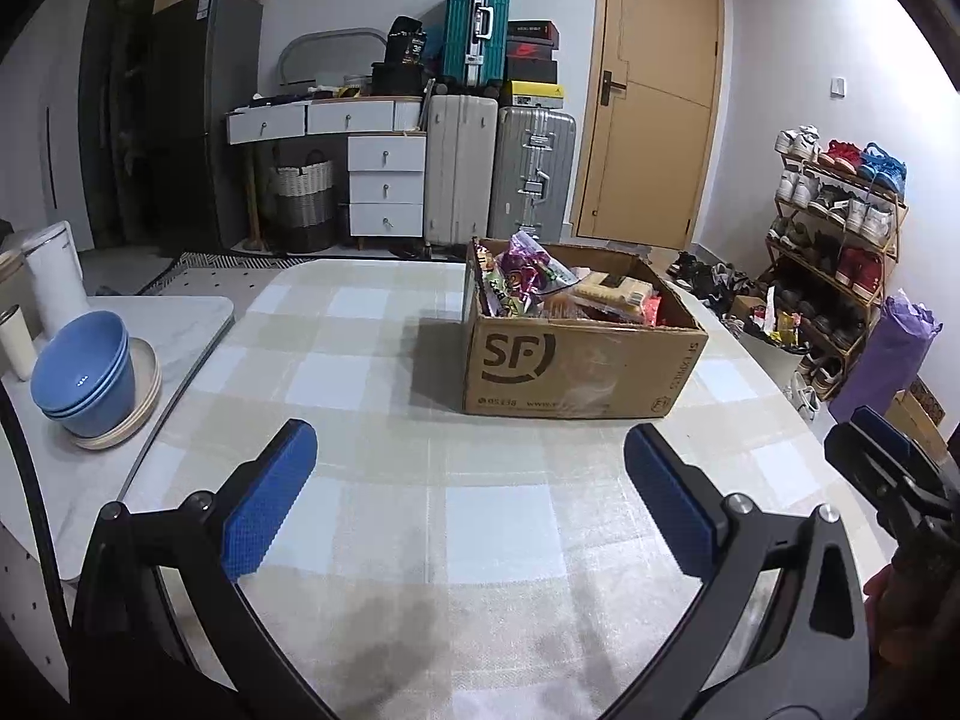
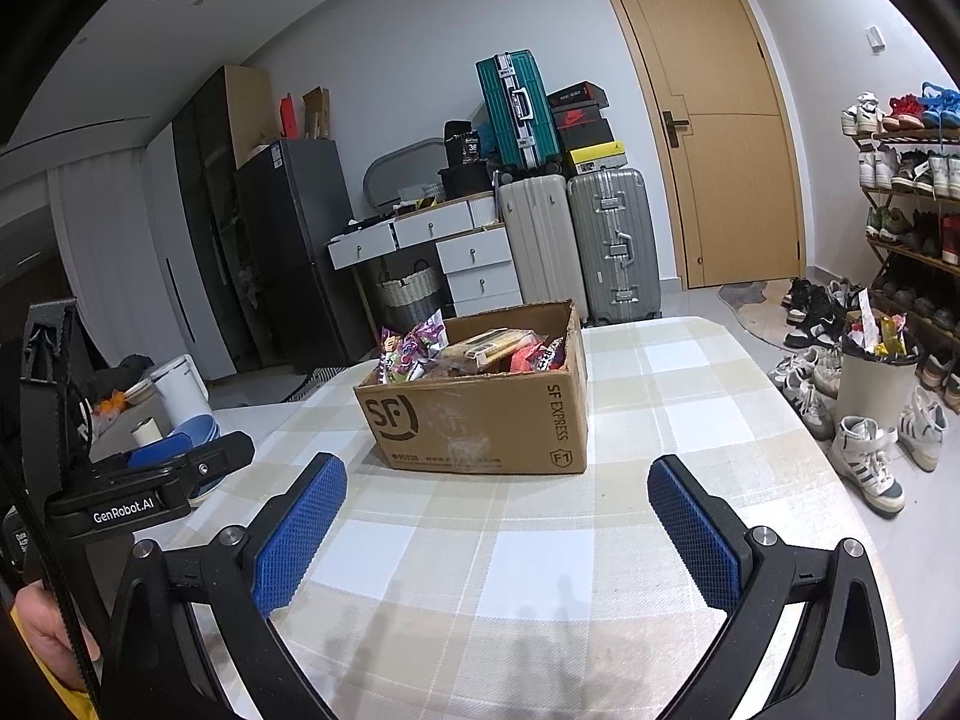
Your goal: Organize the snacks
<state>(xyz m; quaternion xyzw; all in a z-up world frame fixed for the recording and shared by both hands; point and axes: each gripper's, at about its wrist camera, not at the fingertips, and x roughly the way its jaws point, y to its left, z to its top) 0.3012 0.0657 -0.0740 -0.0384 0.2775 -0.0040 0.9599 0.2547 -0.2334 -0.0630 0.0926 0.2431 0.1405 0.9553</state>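
Both grippers, left [image 1: 471, 501] and right [image 2: 498, 531], hang empty with fingers wide apart, snacks [image 2: 474, 351] piled in the box [image 2: 480, 420] ahead of them, cloth between bare — packed already or awaiting sorting, can't tell.

Tablecloth [image 1: 480, 516]: checked pattern in beige, white and pale blue. Cardboard box [image 1: 576, 372]: brown, with black printed "SF" logo and lettering. Snack packets [image 1: 534, 276] in the box: purple, green, yellow and red. Left gripper [image 1: 471, 480] and right gripper [image 2: 498, 510]: black frames with blue textured pads [image 1: 270, 510]. Bowls [image 1: 84, 372]: blue, stacked on a cream plate [image 1: 144, 414]. Door [image 1: 654, 90]: tan. Suitcases: one teal [image 1: 477, 24], one white [image 1: 459, 168], one silver-grey [image 1: 531, 174]. Drawer unit [image 1: 384, 180]: white fronts.
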